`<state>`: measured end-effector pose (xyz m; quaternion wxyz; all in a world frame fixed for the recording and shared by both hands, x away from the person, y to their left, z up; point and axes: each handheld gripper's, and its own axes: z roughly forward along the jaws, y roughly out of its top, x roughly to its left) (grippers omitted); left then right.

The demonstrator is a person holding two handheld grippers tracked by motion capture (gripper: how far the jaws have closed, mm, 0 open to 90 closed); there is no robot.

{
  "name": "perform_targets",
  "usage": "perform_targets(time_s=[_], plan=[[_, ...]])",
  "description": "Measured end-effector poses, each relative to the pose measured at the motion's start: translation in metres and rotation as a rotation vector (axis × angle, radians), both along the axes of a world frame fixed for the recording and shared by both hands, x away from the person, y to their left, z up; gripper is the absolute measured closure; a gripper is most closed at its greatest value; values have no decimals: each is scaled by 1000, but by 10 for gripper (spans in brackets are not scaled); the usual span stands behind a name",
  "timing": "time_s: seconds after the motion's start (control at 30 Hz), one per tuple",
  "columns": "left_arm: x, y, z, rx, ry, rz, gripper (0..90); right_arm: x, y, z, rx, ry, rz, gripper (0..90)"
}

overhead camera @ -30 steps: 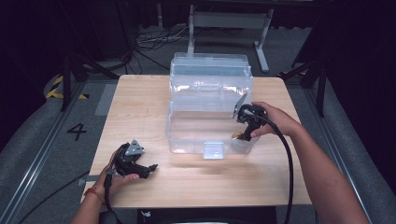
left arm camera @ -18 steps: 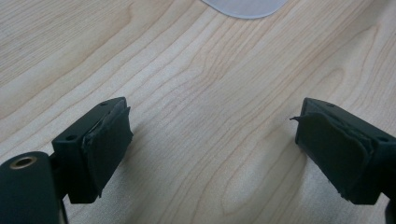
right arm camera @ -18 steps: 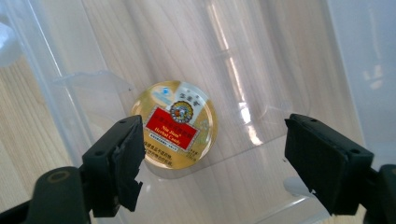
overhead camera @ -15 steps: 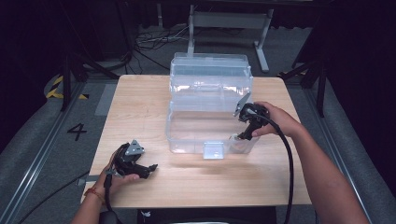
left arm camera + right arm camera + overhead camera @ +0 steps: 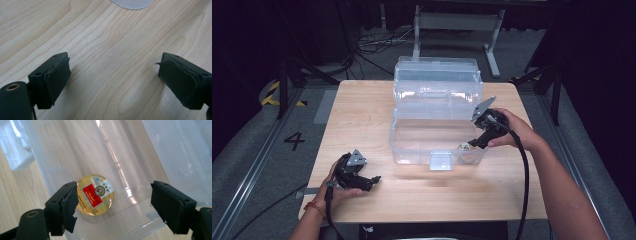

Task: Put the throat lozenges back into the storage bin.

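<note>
I stand at a pale wooden bench (image 5: 362, 115); a clear plastic box (image 5: 437, 142) sits at its middle, lid (image 5: 437, 75) thrown back behind it; my right tool (image 5: 472, 145) reaches over the box's right front corner, jaws spread wide with nothing between them; below it, on the box floor, lies a small round golden tin (image 5: 95, 194) with a red label, just beside one jaw; my left tool (image 5: 371, 181) rests low over bare bench near the front left, jaws apart and empty.
</note>
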<state>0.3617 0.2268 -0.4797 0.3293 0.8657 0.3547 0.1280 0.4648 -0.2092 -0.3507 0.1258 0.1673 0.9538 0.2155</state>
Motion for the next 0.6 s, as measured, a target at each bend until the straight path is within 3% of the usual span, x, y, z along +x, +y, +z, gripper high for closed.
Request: perform_targets(time_s=[0.2,0.37,0.6], plan=[[-1,-6,5,19,-10,-6,180,-7,-13,4,76,-30,-31,206],[-5,-16,21,-33,-66,-26,187,-16,-22,8,126,-75,-32,235],[-10,-36,52,-39,-145,-90,217,-20,-34,23,239,-134,-58,266]])
